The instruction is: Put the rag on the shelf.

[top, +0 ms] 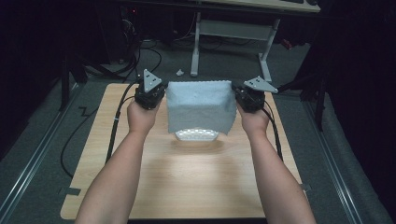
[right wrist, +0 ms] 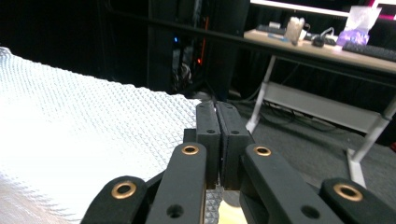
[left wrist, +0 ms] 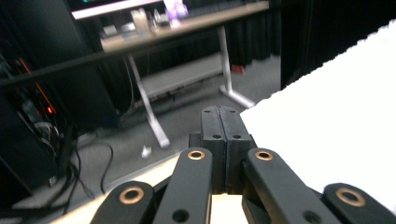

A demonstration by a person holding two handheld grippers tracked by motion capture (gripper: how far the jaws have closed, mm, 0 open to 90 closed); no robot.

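A pale blue-white textured cloth hangs stretched above the wooden table, held up by its two top corners. My left gripper is shut on the cloth's left top corner, and my right gripper is shut on the right top corner. In the left gripper view the jaws are pressed together beside the bright cloth. The right gripper view has its jaws closed at the edge of the waffle-weave cloth. The cloth's lower edge droops over a brightly lit patch on the table.
Black cables trail from the grippers across the table's left side. Beyond the far edge stands a white-legged desk with clutter on top, and a small white scrap lies on the grey floor.
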